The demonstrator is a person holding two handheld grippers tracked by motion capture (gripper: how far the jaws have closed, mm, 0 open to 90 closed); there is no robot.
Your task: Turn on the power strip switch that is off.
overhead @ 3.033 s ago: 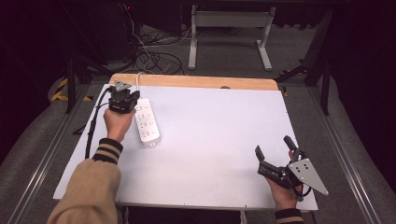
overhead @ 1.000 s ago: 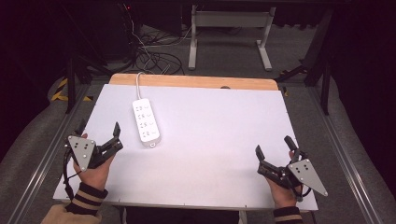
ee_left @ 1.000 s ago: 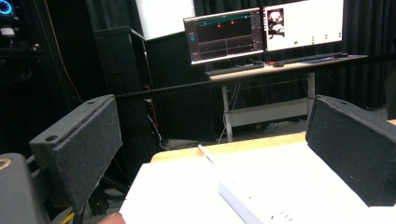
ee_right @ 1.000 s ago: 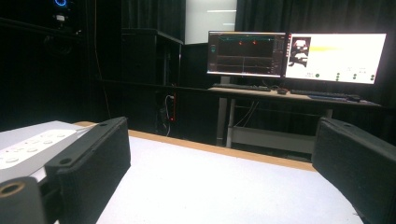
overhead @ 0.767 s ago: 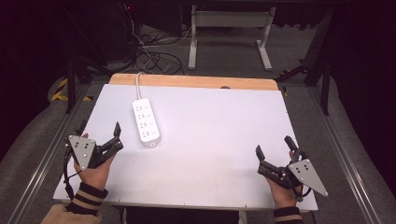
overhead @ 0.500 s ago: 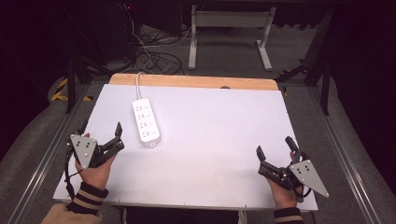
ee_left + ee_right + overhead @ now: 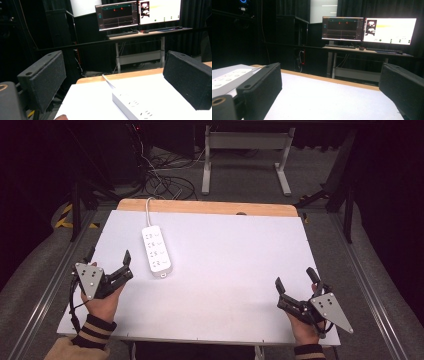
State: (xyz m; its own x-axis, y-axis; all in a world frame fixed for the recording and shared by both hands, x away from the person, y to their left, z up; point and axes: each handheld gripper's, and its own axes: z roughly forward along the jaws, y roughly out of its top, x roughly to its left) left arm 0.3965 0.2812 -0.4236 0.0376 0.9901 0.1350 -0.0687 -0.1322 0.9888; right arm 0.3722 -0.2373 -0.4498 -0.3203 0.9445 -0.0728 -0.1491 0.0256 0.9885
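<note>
A white power strip (image 7: 156, 251) lies flat on the white tabletop (image 7: 230, 255), left of centre, with its cord running off the far edge. My left gripper (image 7: 108, 257) rests near the front left corner, open and empty, a short way left of the strip's near end. In the left gripper view the strip (image 7: 132, 106) lies ahead between the wide-apart jaws of the gripper (image 7: 116, 76). My right gripper (image 7: 294, 277) sits at the front right, open and empty, far from the strip. In the right gripper view (image 7: 332, 87) the strip (image 7: 227, 80) shows beyond the left jaw.
A wooden strip (image 7: 210, 207) borders the table's far edge. Loose cables (image 7: 165, 182) and a desk frame (image 7: 245, 142) stand on the floor behind. A desk with two lit monitors (image 7: 367, 28) is farther back. Metal rails (image 7: 372, 285) run along both table sides.
Three seconds ago my left gripper was at the strip's far end by the cord; it has since drawn back to the front left corner and stays there. The right gripper has barely moved.
</note>
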